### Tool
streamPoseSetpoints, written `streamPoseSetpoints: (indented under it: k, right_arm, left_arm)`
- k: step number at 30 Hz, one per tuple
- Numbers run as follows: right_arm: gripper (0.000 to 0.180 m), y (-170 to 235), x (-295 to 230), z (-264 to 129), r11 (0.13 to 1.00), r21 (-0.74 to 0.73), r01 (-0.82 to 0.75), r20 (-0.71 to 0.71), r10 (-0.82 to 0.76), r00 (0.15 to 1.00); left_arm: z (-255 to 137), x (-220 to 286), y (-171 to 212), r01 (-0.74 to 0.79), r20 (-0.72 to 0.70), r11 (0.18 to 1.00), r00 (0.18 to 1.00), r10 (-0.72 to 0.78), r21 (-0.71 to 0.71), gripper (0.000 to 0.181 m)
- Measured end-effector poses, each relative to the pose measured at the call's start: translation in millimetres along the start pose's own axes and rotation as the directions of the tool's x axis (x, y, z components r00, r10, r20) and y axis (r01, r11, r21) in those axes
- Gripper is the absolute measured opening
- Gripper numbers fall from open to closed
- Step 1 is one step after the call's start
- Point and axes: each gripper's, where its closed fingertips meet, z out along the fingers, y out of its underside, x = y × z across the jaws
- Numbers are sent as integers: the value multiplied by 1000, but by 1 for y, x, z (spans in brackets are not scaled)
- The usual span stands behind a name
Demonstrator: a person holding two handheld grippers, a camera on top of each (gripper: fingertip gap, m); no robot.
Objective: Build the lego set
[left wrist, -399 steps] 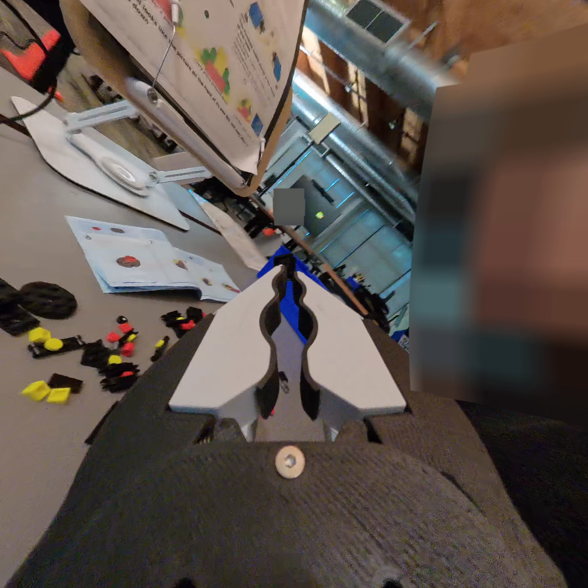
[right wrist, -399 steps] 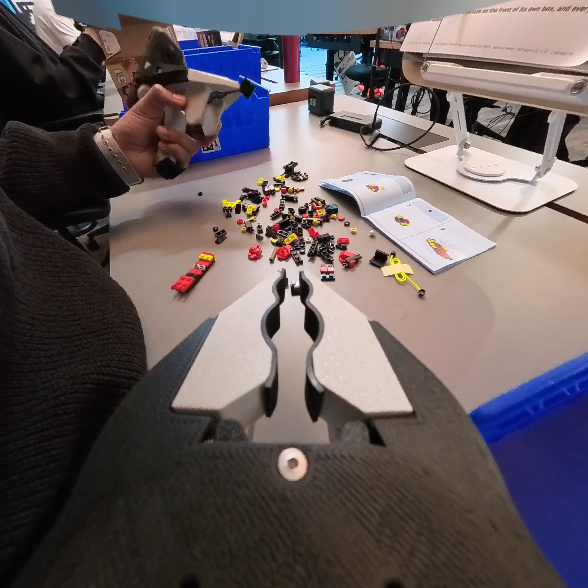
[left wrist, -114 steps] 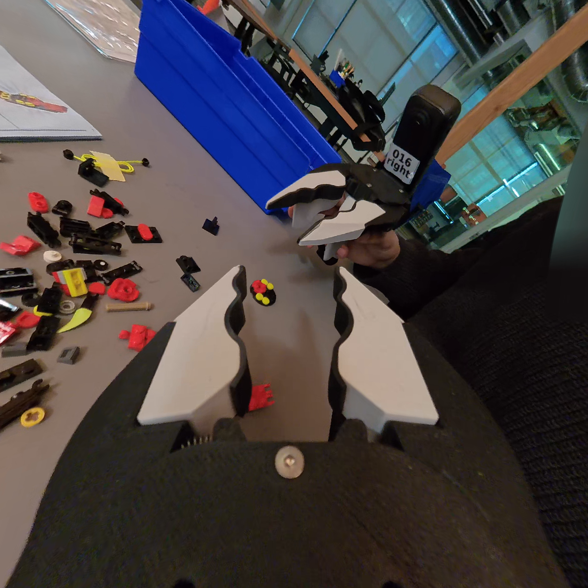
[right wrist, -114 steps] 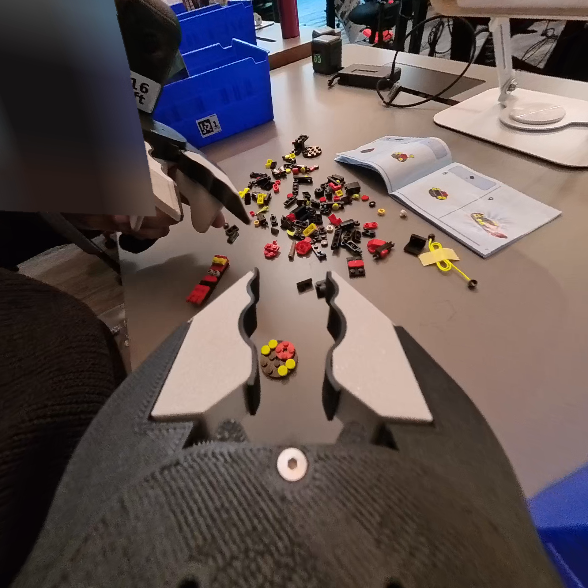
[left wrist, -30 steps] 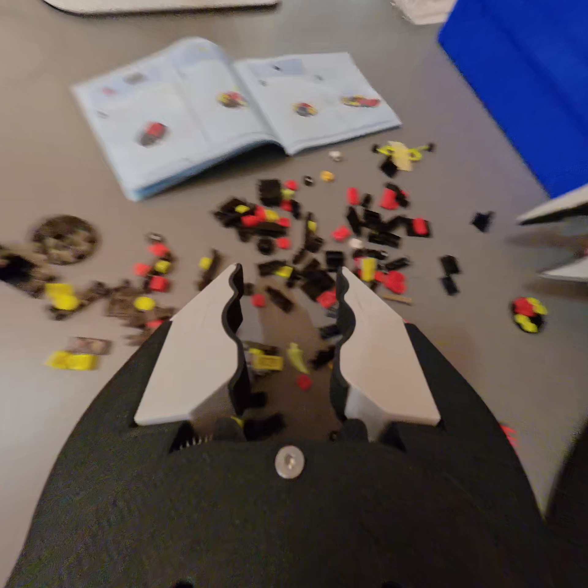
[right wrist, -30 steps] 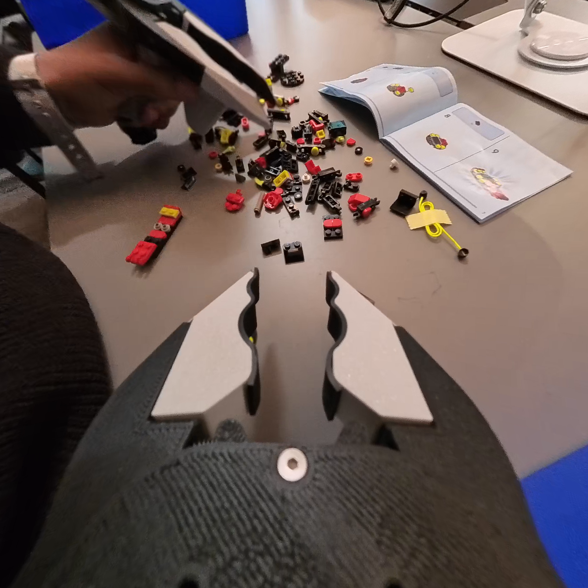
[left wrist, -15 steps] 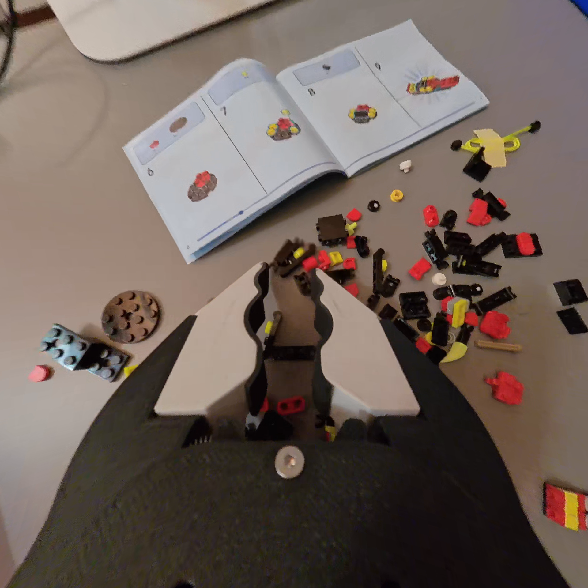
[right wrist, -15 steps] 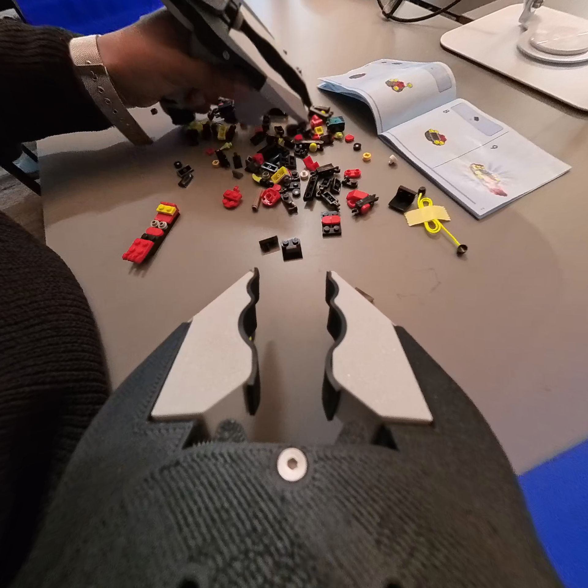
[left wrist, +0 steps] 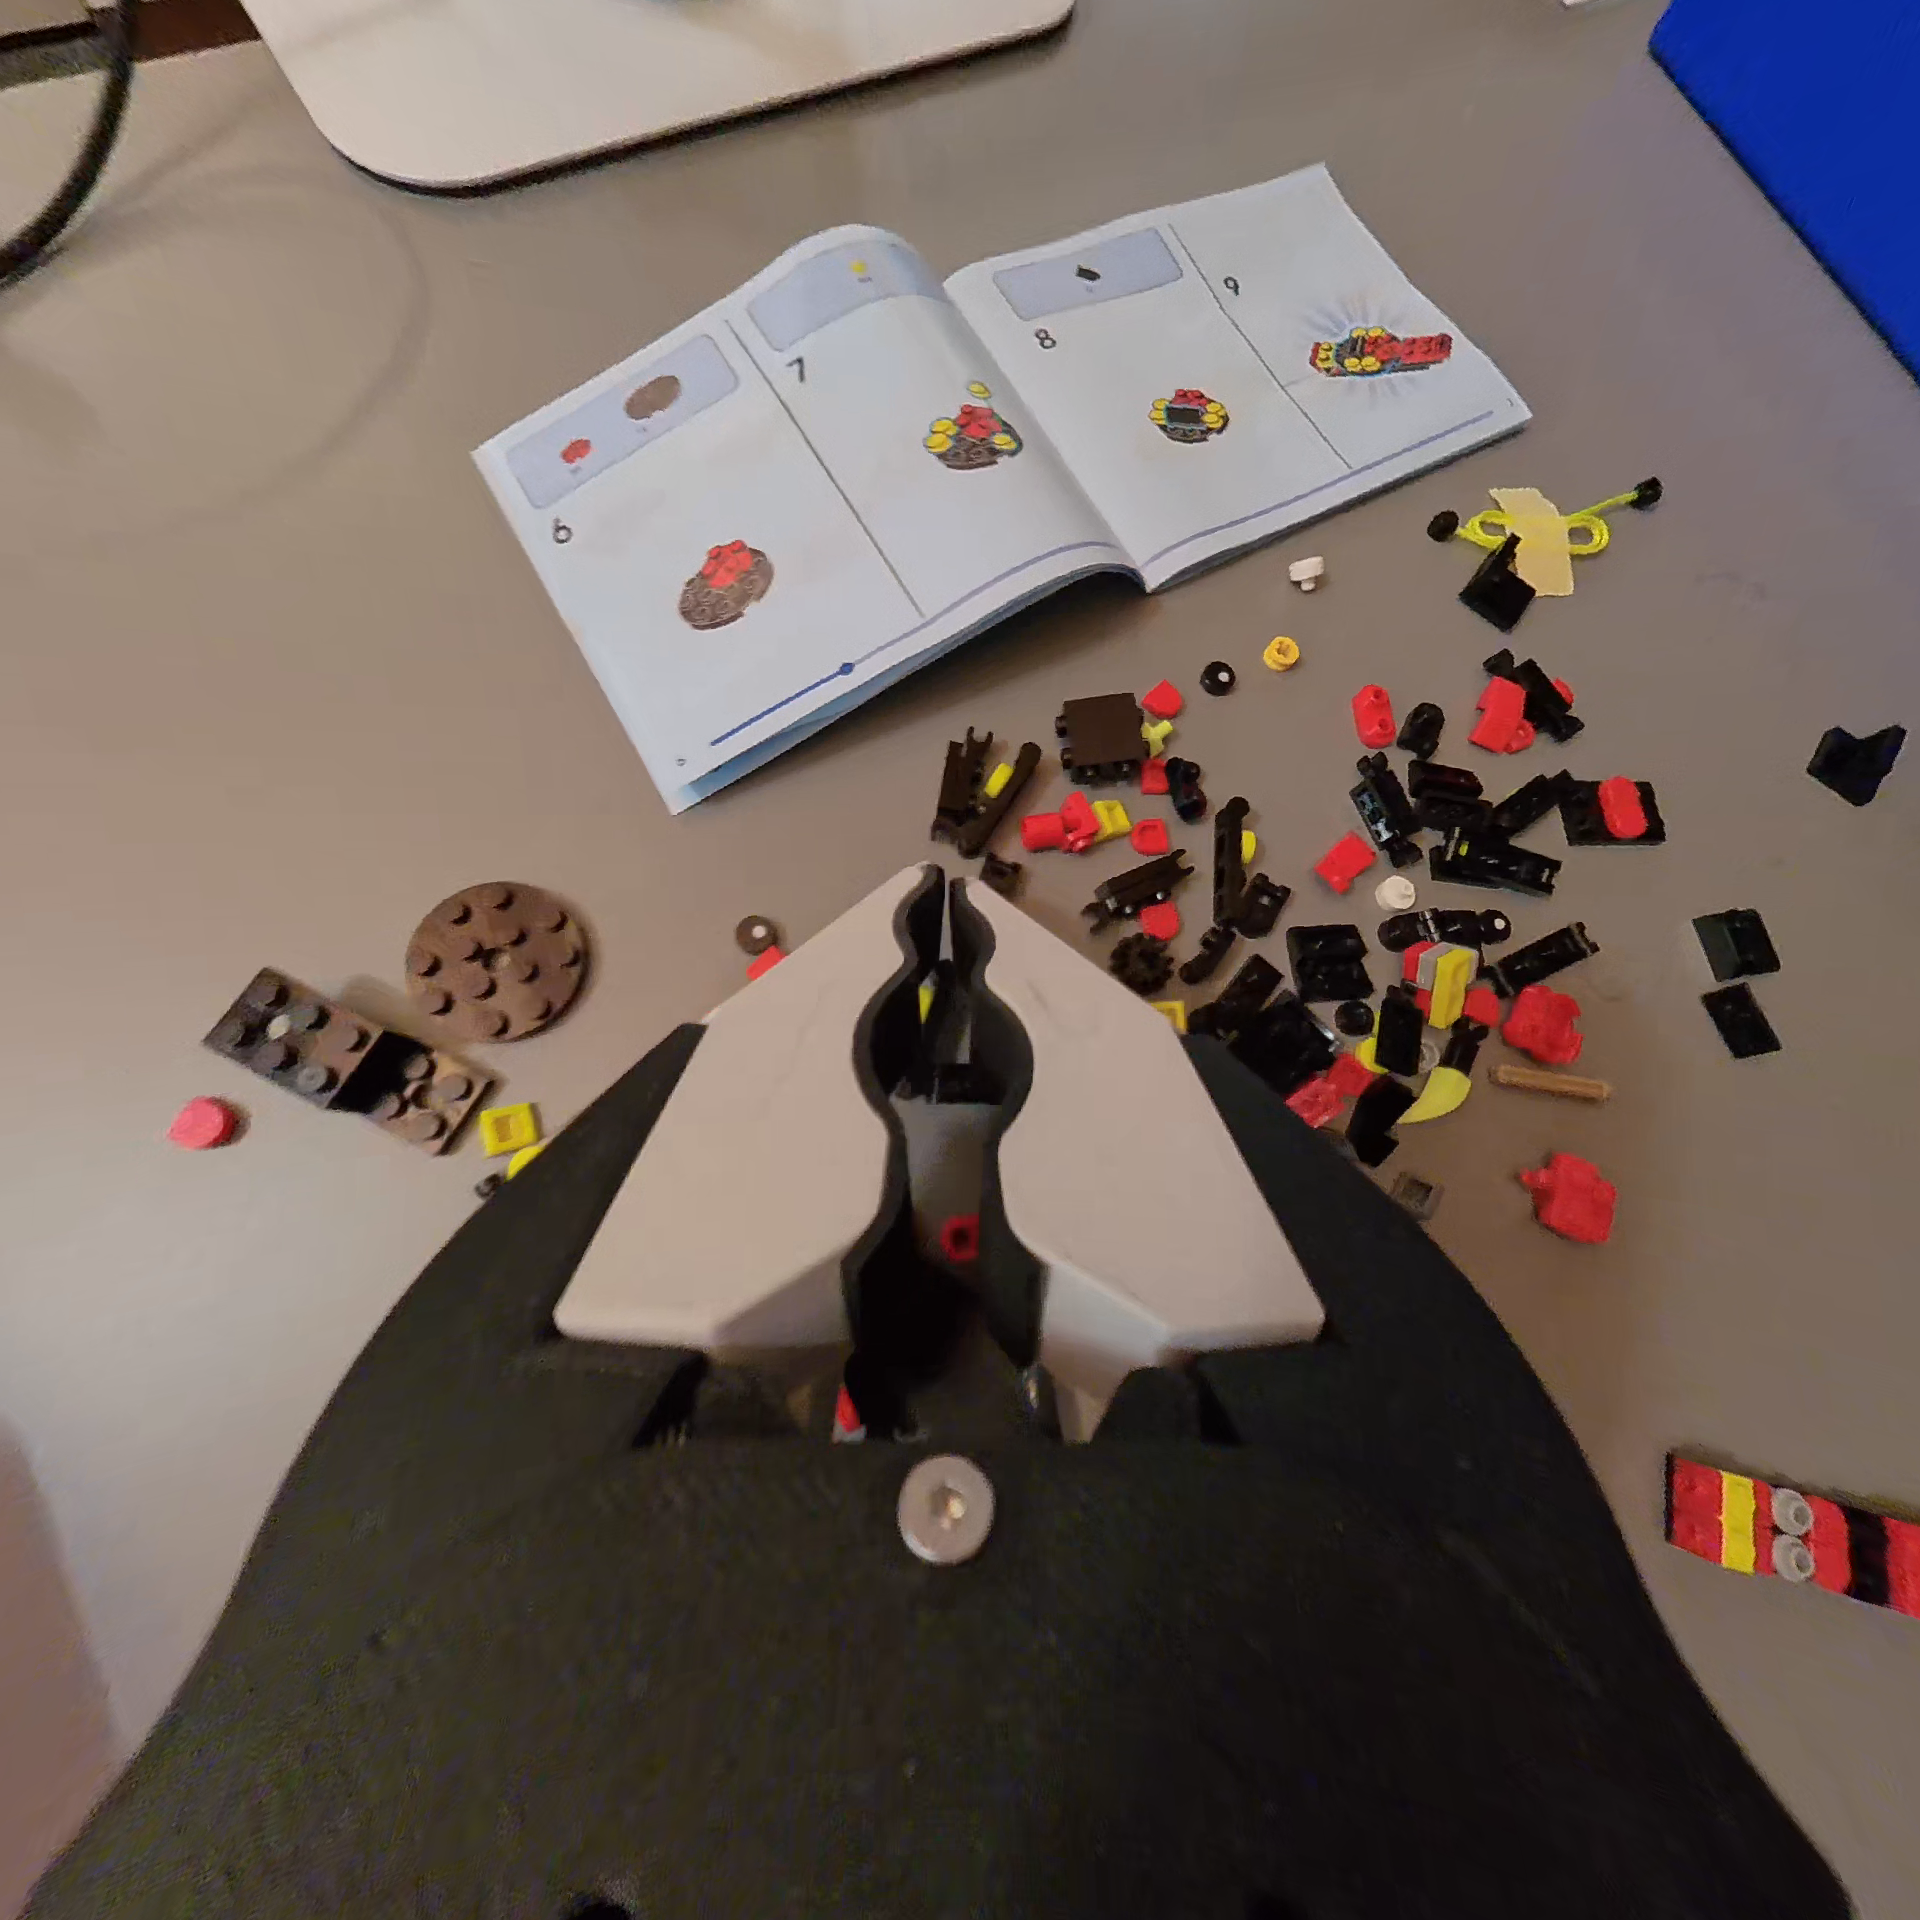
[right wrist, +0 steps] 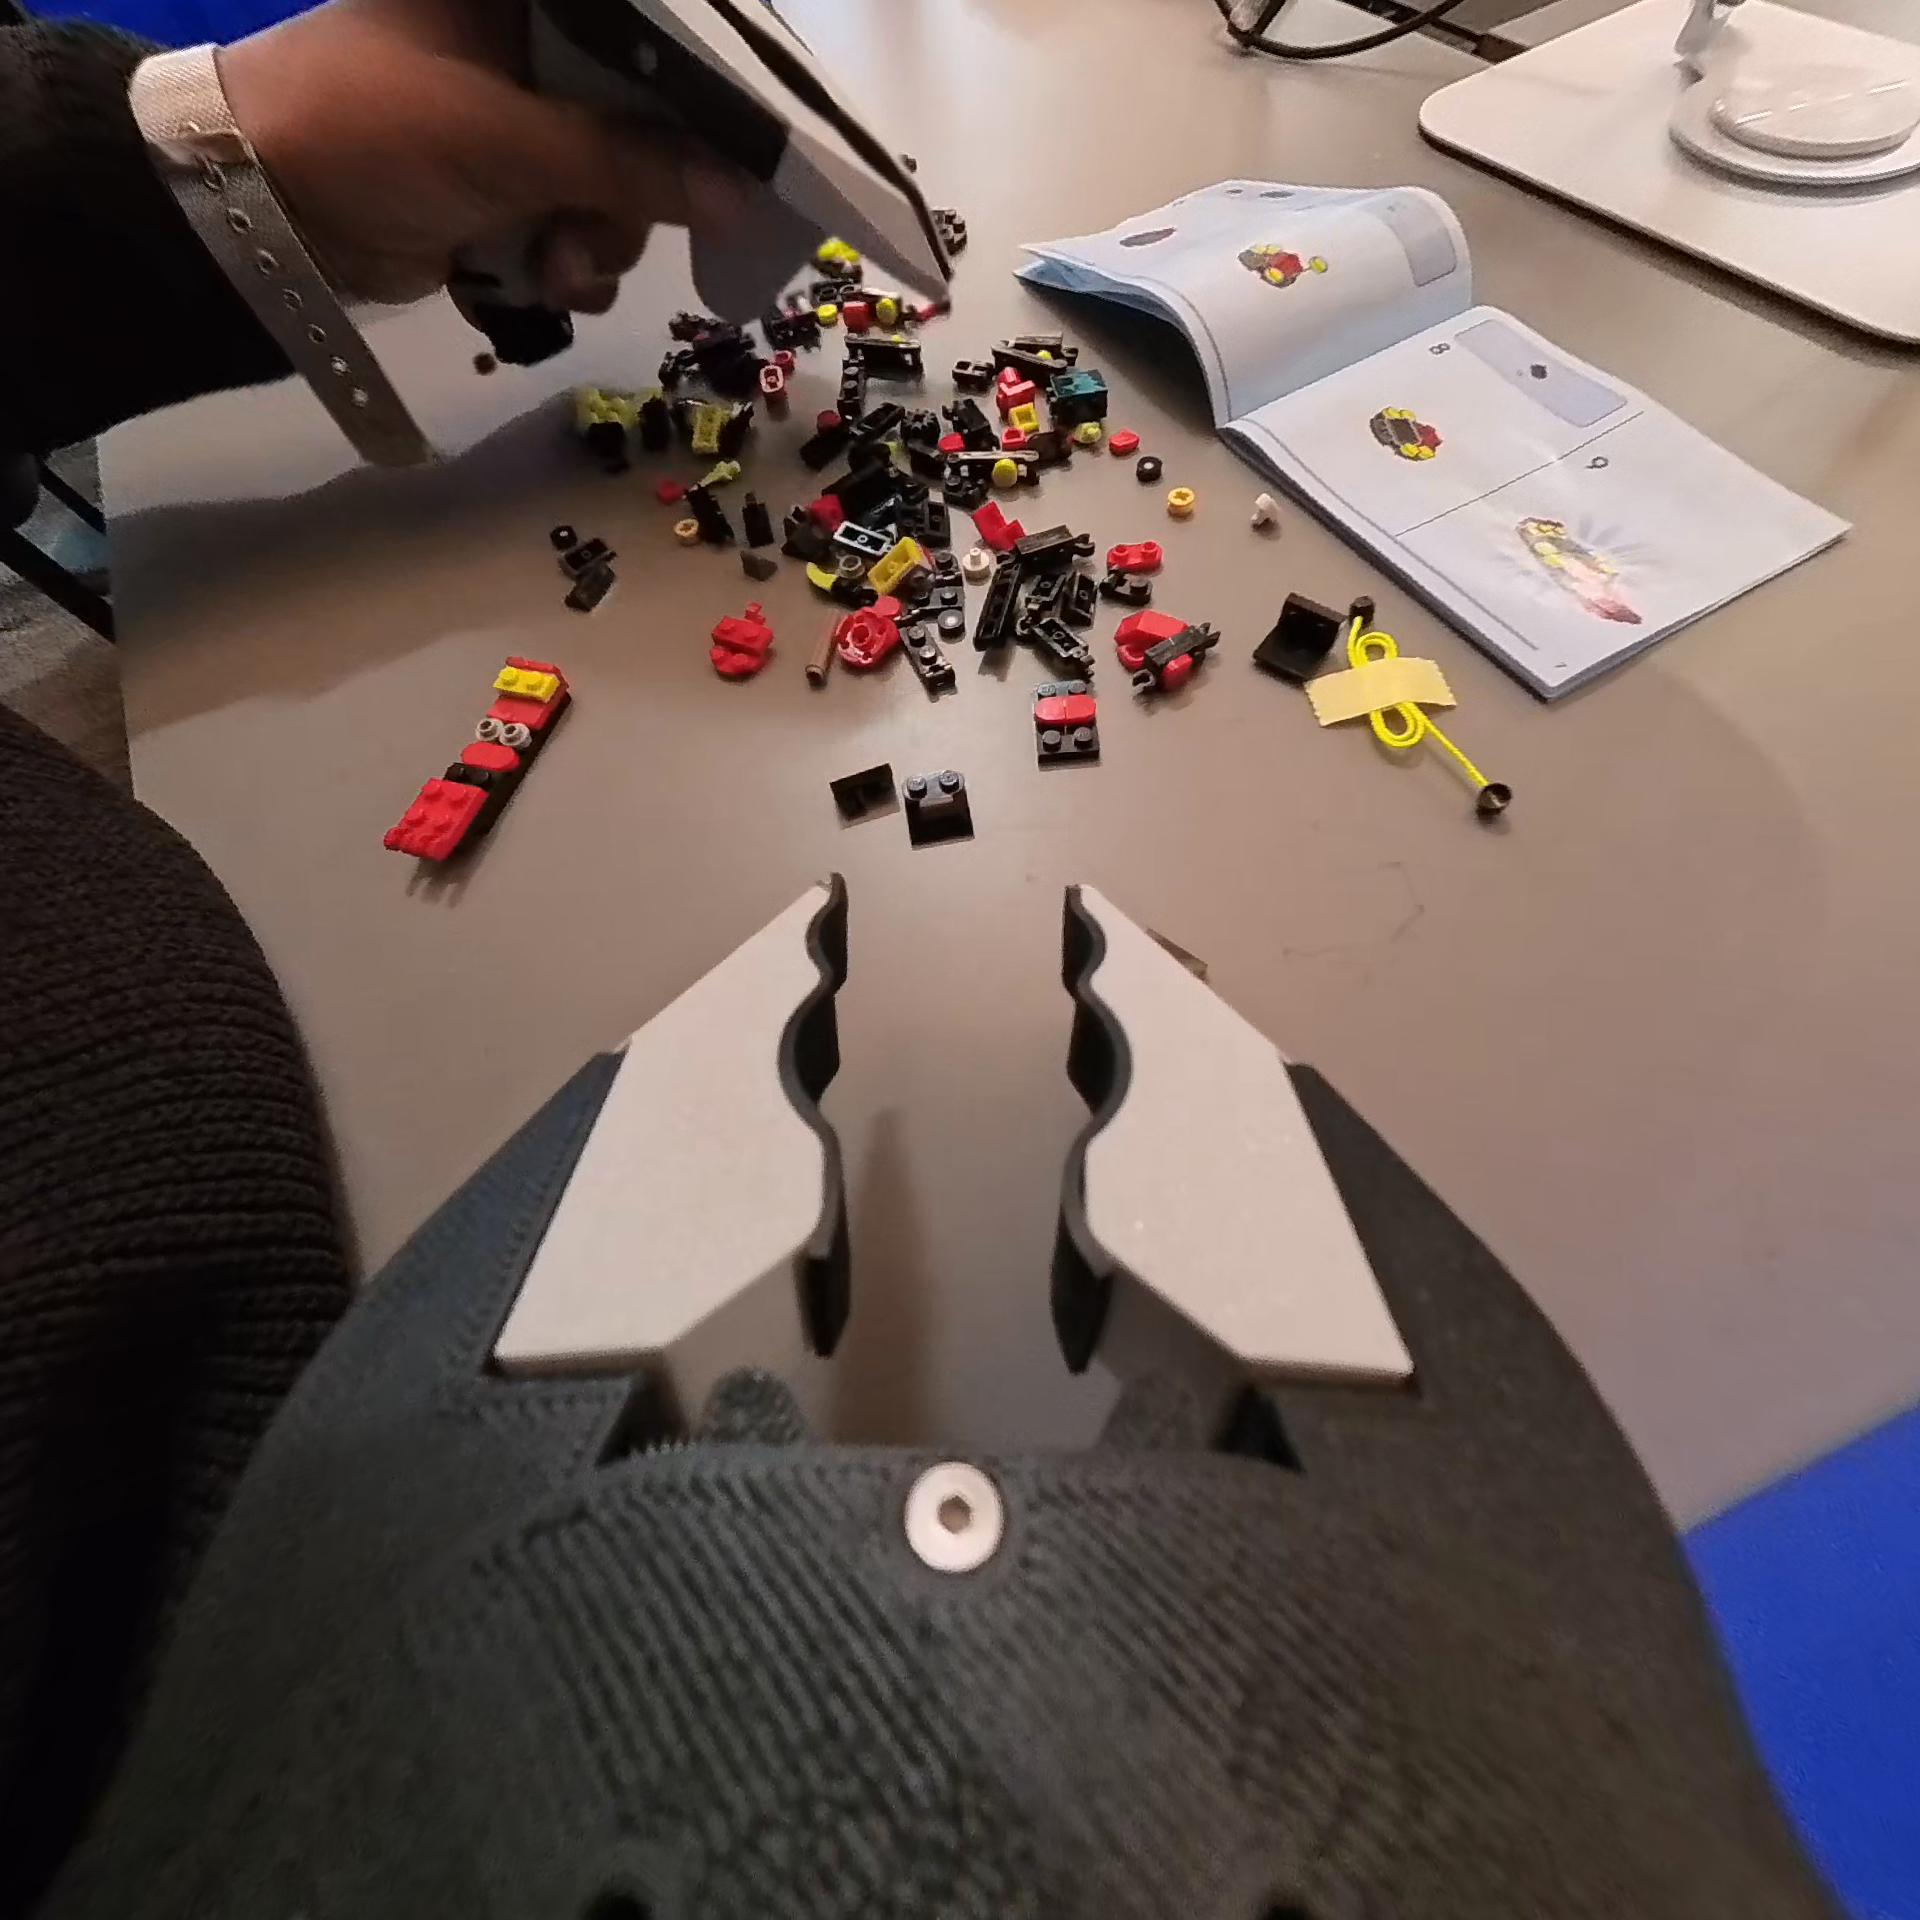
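Loose red, black and yellow Lego pieces [left wrist: 1351, 883] lie in a pile on the grey table, also in the right wrist view [right wrist: 935, 499]. My left gripper [left wrist: 945, 888] is low over the pile's far end, jaws shut, with a thin black and yellow piece [left wrist: 928, 1000] in the hollow between them. It shows in the right wrist view [right wrist: 938, 275], held by a hand. My right gripper [right wrist: 951, 894] is open and empty, above bare table just short of two small black pieces [right wrist: 904, 800]. A red, yellow and black strip assembly [right wrist: 478, 753] lies left of it.
An open instruction booklet [left wrist: 935, 468] lies beyond the pile. A brown round plate [left wrist: 499, 961] and dark plates [left wrist: 343, 1049] lie left of the left gripper. A yellow string with tape [right wrist: 1382, 686], a white stand base [right wrist: 1714, 156] and a blue bin [left wrist: 1818, 125] lie around the table. The grippers' ends are close to 25 centimeters from one another.
My left gripper has swung over the pile and closed from half open to shut around the thin black and yellow piece. My right gripper has stayed open in place.
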Motion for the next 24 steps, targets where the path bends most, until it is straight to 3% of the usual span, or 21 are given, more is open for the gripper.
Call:
streamPoseSetpoints:
  k: [5, 9, 13, 18, 24]
  right_arm:
    - [40, 1, 0, 1, 1000, -5, -5, 4, 5, 1000]
    - [40, 2, 1, 1, 1000, -8, 0, -1, 0, 1000]
    - [40, 1, 0, 0, 1000, -4, -1, 0, 1, 1000]
    - [40, 0, 0, 0, 1000, 2, -10, 7, 10, 1000]
    - [40, -1, -1, -1, 1000, 1, -4, 7, 4, 1000]
  left_arm:
    - [-3, -3, 0, 76, -56, 997, 996, -75, 34, 6]
    - [0, 7, 1, 39, -87, 999, 995, -37, 22, 12]
    - [-11, -15, -7, -1, 39, 998, 999, -1, 59, 15]
    - [-49, -75, -17, 143, 180, 968, 967, -181, 207, 13]
    - [-56, -117, 6, 209, 264, 958, 930, -257, 197, 11]
